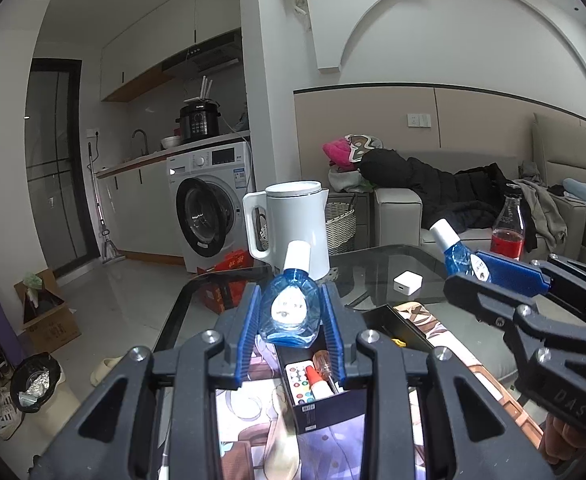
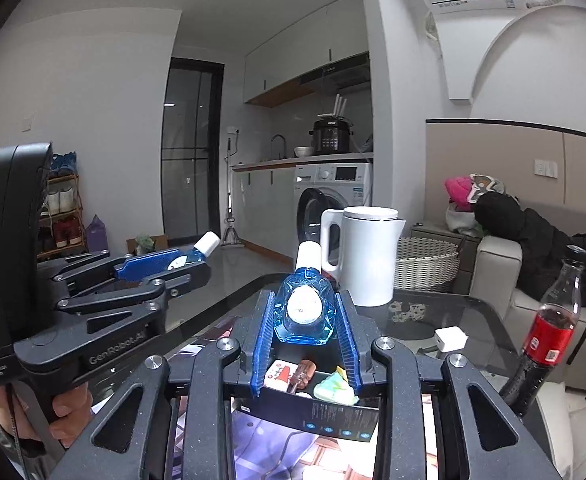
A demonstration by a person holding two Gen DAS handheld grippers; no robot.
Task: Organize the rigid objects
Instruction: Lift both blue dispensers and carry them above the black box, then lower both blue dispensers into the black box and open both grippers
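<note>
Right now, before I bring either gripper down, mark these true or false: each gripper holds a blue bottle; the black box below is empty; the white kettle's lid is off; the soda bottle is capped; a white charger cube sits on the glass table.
1. Each gripper holds a blue bottle: true. The left gripper and the right gripper each clamp one.
2. The black box is empty: false. It holds a remote and other small items.
3. The white kettle has its lid off: false, the lid is on.
4. The soda bottle is capped: true.
5. A white charger cube sits on the glass table: true.
</note>
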